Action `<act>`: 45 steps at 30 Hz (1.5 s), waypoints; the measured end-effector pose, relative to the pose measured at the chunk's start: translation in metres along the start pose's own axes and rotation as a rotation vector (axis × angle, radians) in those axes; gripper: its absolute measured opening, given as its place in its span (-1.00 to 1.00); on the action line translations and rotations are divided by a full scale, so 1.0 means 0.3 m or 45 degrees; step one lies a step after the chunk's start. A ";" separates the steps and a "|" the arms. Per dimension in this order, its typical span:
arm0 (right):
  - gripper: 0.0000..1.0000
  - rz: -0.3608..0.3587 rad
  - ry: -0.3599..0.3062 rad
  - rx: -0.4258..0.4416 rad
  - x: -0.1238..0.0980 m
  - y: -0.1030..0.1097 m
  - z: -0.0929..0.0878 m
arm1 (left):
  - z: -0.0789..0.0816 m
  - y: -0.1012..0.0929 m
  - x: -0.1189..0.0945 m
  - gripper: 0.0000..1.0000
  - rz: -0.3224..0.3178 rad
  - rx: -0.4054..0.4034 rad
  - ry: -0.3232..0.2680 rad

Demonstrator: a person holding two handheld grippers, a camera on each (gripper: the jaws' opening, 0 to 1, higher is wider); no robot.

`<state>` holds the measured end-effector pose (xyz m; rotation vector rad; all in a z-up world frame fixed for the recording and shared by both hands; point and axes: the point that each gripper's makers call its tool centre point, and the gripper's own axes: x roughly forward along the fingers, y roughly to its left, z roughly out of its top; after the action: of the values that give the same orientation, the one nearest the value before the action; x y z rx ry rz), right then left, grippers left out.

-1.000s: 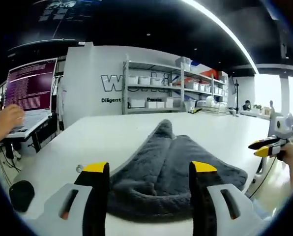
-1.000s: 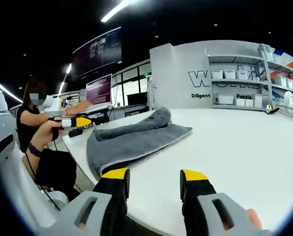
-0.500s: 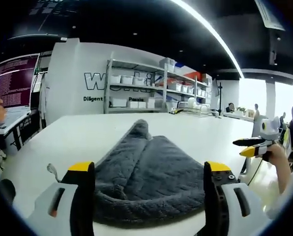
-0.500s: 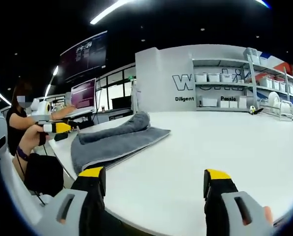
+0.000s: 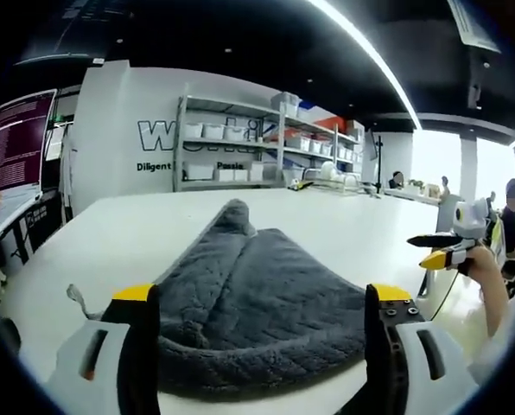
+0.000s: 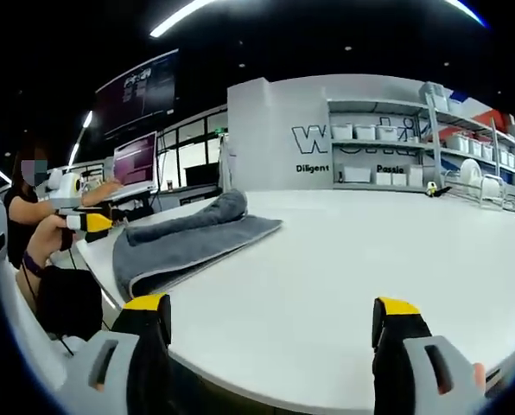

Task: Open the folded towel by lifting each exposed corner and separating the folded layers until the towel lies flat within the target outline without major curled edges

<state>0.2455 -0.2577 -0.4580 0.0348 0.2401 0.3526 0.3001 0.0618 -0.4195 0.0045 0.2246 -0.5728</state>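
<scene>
A folded dark grey towel (image 5: pixel 257 294) lies on the white table (image 5: pixel 327 220), bunched into a ridge toward its far end. My left gripper (image 5: pixel 262 303) is open just in front of the towel's near edge, which spans the gap between the jaws. In the right gripper view the same towel (image 6: pixel 184 242) lies at the table's left edge. My right gripper (image 6: pixel 273 313) stands open over bare table (image 6: pixel 370 251), well to the right of the towel. The right gripper (image 5: pixel 443 251) also appears at the right of the left gripper view, and the left gripper (image 6: pixel 89 222) at the left of the right gripper view.
A person (image 6: pixel 37 225) sits at the table's left end in the right gripper view. Shelving with white bins (image 5: pixel 232 156) stands behind the table against a wall. A monitor (image 5: pixel 15 143) glows at the far left. A small tag (image 5: pixel 76 298) lies beside the towel.
Both grippers' jaws have spread wider apart. The left view has drawn closer to the towel; the right view has shifted rightward, leaving the towel further left and smaller.
</scene>
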 end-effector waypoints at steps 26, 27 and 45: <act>0.99 -0.044 -0.013 0.042 -0.078 -0.059 -0.042 | 0.049 0.130 0.391 0.94 -0.246 0.216 0.264; 0.99 -0.045 -0.012 0.044 -0.080 -0.059 -0.044 | 0.051 0.137 0.413 0.93 -0.245 0.228 0.273; 0.99 -0.084 -0.001 0.050 -0.115 -0.074 -0.054 | 0.052 0.116 0.693 0.63 -0.481 0.131 0.288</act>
<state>0.2179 -0.2905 -0.4675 0.0652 0.2470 0.2821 0.4917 -0.0217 -0.4504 0.1296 0.4206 -0.9617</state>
